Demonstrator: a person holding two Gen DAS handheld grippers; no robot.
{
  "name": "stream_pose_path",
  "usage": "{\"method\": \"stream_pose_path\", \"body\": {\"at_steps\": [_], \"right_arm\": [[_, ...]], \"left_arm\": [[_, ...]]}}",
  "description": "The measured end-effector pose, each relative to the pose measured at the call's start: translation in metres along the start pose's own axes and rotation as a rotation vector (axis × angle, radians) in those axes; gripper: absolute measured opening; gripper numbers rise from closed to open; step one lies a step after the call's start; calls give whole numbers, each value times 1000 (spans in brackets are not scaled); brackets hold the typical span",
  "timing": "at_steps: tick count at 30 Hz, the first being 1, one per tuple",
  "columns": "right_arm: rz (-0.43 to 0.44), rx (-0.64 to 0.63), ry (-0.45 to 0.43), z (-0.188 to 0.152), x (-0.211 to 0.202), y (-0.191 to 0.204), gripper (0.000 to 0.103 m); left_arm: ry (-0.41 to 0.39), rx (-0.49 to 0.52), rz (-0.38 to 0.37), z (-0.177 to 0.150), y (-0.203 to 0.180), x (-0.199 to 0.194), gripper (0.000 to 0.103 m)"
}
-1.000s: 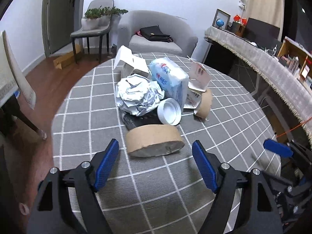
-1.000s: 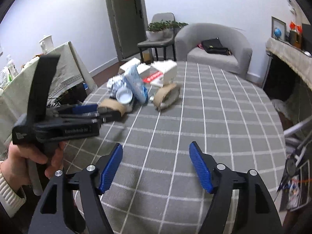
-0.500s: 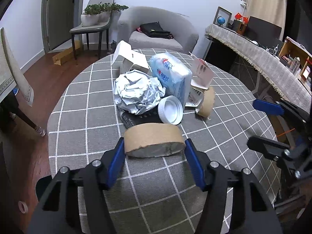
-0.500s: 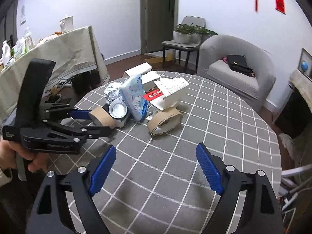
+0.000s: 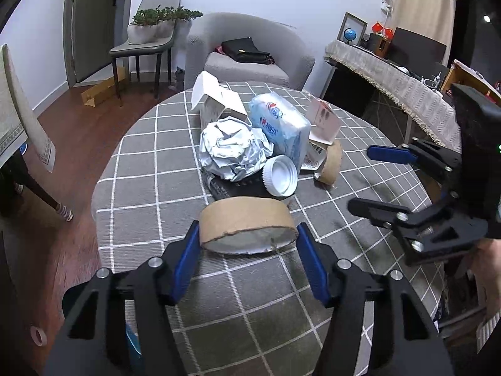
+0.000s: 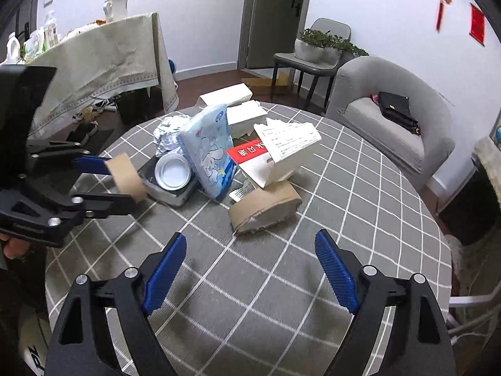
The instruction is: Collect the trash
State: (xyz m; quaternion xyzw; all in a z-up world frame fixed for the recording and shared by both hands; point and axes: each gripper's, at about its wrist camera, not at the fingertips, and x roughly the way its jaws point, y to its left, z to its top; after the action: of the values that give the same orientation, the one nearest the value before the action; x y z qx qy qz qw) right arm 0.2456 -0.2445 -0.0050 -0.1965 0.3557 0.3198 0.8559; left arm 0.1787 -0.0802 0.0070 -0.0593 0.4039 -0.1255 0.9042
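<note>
We see a round counter point(image 5: 150, 169) in grey checked cloth, with a grey armchair point(image 5: 250, 53) behind. Our left gripper point(image 5: 247, 244) has its jaws clamped on a brown tape roll point(image 5: 247, 222) beside the trash pile. Our right gripper point(image 6: 250, 269) hovers with jaws wide apart, holding nothing.

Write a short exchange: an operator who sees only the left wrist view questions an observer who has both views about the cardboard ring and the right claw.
Operator: Is my cardboard ring off the table?
Observer: Seemingly; side-on, it hangs in the shut left claw.
Operator: What faces the right claw?
Observer: It is open and empty, aimed at a second torn ring.
Operator: Anything hidden behind the tissue pack?
Observer: A red card under the white box.
</note>
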Motion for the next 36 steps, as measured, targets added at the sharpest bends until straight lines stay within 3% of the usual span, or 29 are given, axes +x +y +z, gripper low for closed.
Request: {"method": "stream_pose_path", "body": {"at_steps": [18, 26, 36], "right_arm": [[-20, -96, 54, 17, 39, -1, 84], [36, -30, 62, 15, 38, -14, 62], [0, 18, 99, 8, 21, 4, 61]], "left_arm": [[28, -35, -42, -4, 17, -5, 64], [28, -37, -45, -6, 22, -7, 64], [8, -35, -44, -8, 35, -20, 64]]}}
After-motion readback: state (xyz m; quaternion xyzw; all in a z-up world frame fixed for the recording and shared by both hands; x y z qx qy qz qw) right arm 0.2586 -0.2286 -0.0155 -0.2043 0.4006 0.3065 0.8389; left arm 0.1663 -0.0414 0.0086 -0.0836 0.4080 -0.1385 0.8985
